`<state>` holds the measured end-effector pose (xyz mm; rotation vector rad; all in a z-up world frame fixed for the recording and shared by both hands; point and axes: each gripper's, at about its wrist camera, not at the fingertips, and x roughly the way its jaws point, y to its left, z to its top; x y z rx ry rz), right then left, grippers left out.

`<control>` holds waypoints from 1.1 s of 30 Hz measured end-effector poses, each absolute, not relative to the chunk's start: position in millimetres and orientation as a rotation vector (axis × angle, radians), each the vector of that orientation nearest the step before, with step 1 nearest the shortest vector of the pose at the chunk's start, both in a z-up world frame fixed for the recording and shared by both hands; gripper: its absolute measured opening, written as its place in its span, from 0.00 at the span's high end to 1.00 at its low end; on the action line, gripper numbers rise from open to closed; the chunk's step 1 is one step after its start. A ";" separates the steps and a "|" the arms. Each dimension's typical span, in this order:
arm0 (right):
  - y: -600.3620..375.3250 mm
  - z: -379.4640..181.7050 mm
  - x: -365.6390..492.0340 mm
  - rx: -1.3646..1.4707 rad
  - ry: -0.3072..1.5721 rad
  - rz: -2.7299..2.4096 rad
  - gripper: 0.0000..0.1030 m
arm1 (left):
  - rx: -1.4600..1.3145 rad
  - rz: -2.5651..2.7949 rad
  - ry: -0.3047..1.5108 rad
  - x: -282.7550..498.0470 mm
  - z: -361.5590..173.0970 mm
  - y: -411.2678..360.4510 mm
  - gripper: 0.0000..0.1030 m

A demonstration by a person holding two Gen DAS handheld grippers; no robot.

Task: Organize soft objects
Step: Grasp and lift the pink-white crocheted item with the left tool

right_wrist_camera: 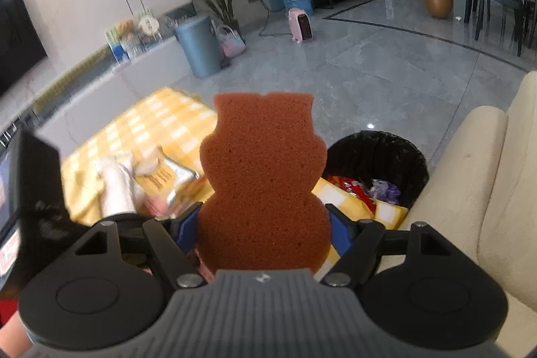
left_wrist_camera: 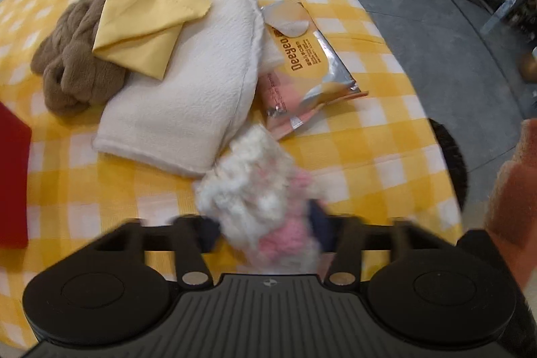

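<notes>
Left gripper (left_wrist_camera: pixel 265 223) jaws clamp fluffy sock (left_wrist_camera: pixel 258 190) — blurred.

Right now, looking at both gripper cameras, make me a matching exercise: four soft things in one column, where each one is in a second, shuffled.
Things:
1. orange sponge
2. yellow cloth
3. brown fluffy bundle
4. white and pink fluffy item

Places:
A. between the left gripper fingers
B. folded on top of the white towel
C. between the right gripper fingers
D. on the checked cloth, beside the towel

Pairs: 1-C, 2-B, 3-D, 4-A
</notes>
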<state>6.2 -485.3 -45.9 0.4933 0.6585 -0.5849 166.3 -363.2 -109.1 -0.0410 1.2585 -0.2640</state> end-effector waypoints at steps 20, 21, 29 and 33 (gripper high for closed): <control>-473.0 -37.3 12.3 0.442 0.655 -0.542 0.28 | 0.003 -0.554 1.215 113.2 -18.6 -280.1 0.61; -472.4 -36.6 12.1 0.438 0.655 -0.530 0.28 | 0.005 -0.551 1.189 109.6 -10.9 -271.5 0.61; -456.9 -25.9 16.8 0.393 0.642 -0.455 0.28 | -0.020 -0.493 1.033 102.3 29.5 -209.1 0.61; -447.2 -16.6 17.9 0.389 0.615 -0.389 0.28 | -0.006 -0.445 0.957 98.6 48.3 -186.4 0.61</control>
